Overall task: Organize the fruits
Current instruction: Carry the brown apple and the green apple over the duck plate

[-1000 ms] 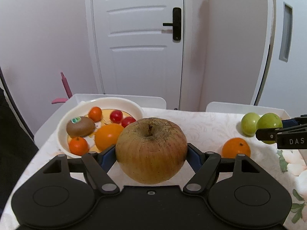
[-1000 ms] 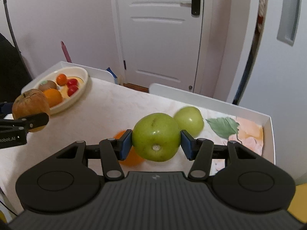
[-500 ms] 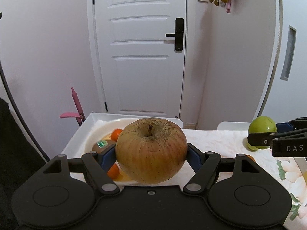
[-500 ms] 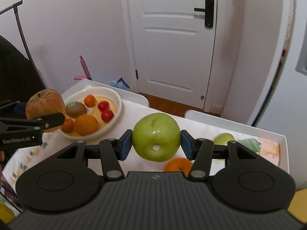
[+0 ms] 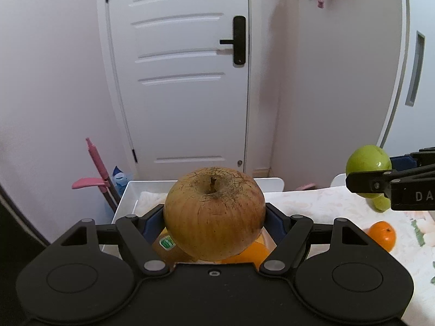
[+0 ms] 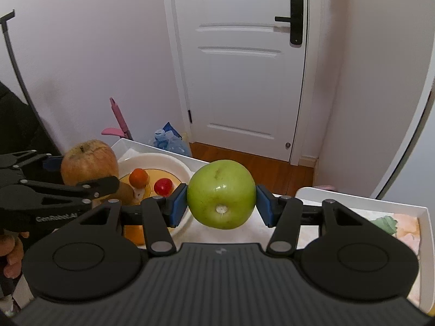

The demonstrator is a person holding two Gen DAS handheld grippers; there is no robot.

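Observation:
My left gripper point(image 5: 214, 217) is shut on a large brownish apple point(image 5: 214, 213), held above the white fruit bowl point(image 6: 174, 163); the apple also shows in the right wrist view point(image 6: 88, 160). My right gripper point(image 6: 221, 198) is shut on a green apple point(image 6: 221, 194), held in the air to the right of the bowl; it also shows in the left wrist view point(image 5: 368, 160). The bowl holds a kiwi point(image 5: 167, 247), oranges point(image 5: 247, 252), a small orange point(image 6: 138, 177) and a cherry tomato point(image 6: 163, 186).
An orange point(image 5: 382, 235) and another green apple point(image 5: 380, 203) lie on the flowered tablecloth point(image 5: 320, 206). White chair backs point(image 5: 130, 193) stand at the table's far edge. A white door point(image 5: 185, 81) and pink broom handle point(image 5: 98, 163) are behind.
Both grippers have risen and moved toward the bowl with their apples. The left apple now hangs over the bowl; the right apple has come closer to the bowl's right side.

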